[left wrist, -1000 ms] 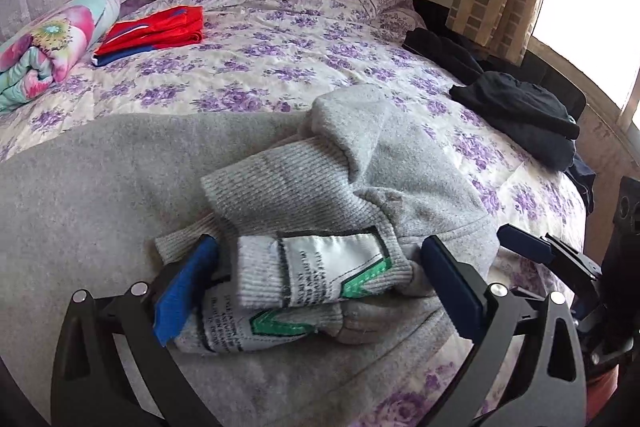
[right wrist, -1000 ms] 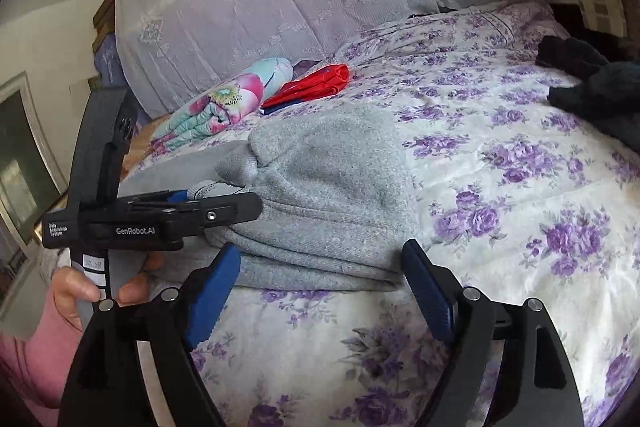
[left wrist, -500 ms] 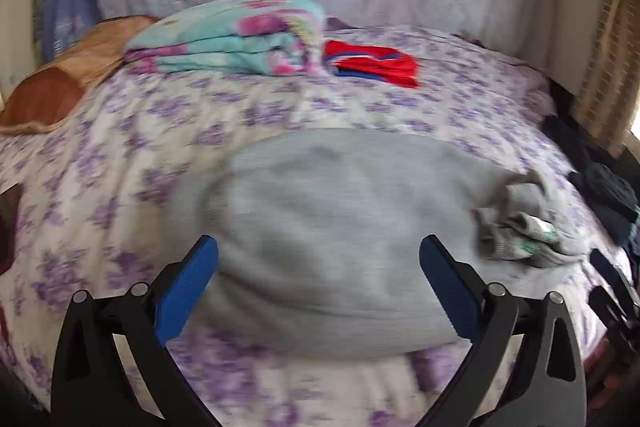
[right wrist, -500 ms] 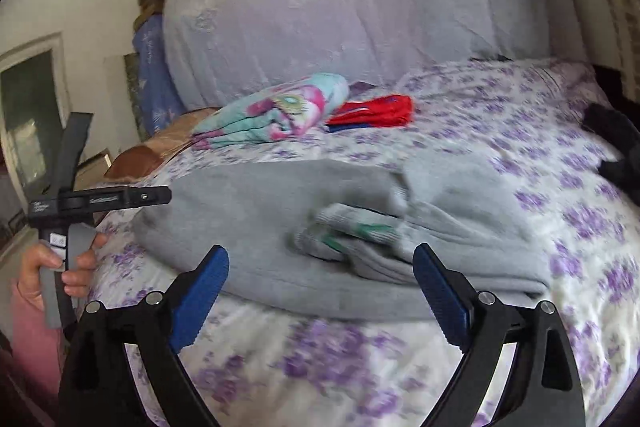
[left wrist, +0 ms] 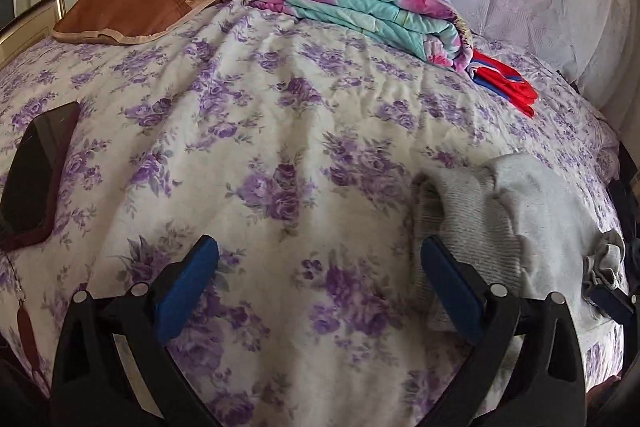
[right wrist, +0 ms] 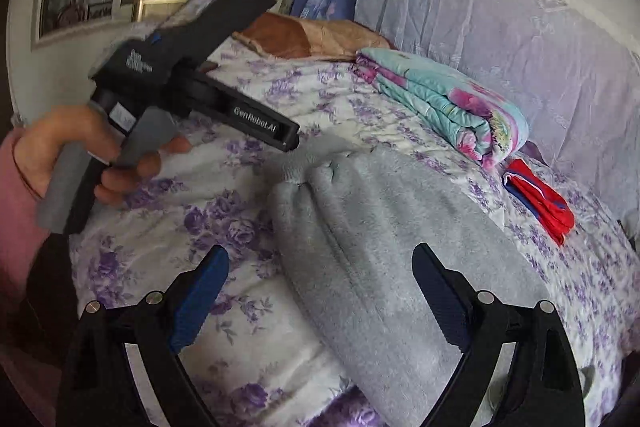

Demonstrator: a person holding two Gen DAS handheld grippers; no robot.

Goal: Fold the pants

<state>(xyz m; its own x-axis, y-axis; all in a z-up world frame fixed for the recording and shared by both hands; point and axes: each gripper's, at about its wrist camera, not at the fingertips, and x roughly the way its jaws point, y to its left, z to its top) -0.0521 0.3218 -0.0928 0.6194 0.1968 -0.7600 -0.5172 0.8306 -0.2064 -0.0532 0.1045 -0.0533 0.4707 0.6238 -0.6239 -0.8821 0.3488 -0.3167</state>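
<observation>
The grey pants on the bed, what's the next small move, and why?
Probably bring the open left gripper right onto the pants: it hovers over bare bedspread, gripping nothing, with the cloth beside its right finger. The right gripper is open too.

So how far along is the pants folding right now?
The grey fleece pants already lie doubled over on the purple-flowered bedspread, so at least one fold looks done. Nothing is in hand: the left tool and right tool are both open. Possibly another fold and tidying remain.
</observation>
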